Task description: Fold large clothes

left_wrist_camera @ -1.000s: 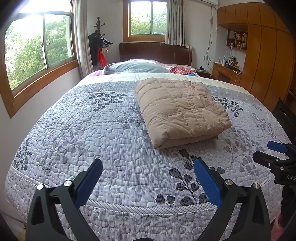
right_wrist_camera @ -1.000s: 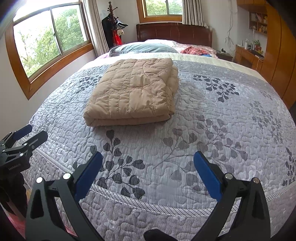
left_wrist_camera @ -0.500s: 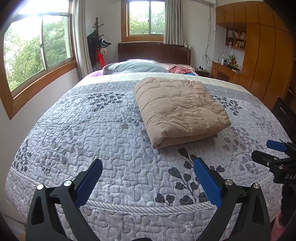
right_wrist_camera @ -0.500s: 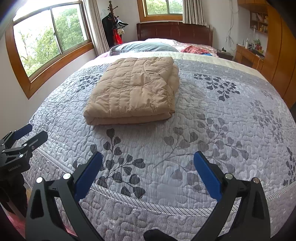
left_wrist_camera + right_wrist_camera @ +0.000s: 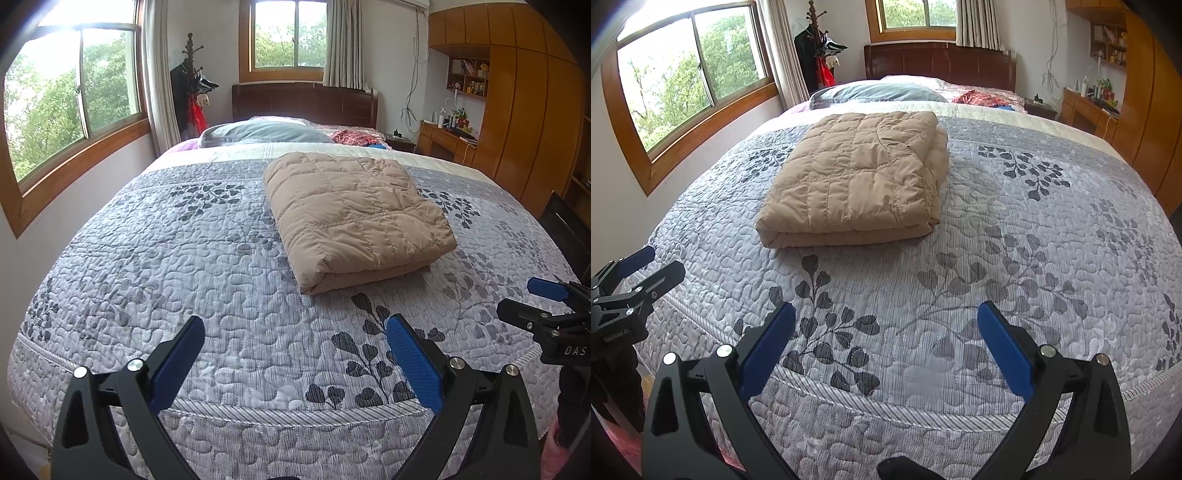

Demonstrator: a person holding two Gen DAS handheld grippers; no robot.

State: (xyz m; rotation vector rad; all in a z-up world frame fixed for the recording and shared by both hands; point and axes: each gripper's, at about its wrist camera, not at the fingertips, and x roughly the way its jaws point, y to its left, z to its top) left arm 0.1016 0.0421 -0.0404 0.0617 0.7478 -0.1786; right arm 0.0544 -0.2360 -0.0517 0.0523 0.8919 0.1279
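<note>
Tan quilted jacket [image 5: 356,218] lies folded on the bedspread [image 5: 184,258] — left gripper [image 5: 295,363] and right gripper [image 5: 886,354] level at the foot, fingers spread, holding nothing.

The bed [image 5: 229,402] is covered by a grey quilted bedspread [image 5: 192,266] printed with dark leaf sprigs. A tan quilted jacket [image 5: 351,218], folded into a thick rectangle, lies flat on the bedspread near its middle. At the head end, a grey pillow [image 5: 266,133] and a red patterned cloth [image 5: 354,137] rest before the dark wooden headboard [image 5: 303,103].
</note>
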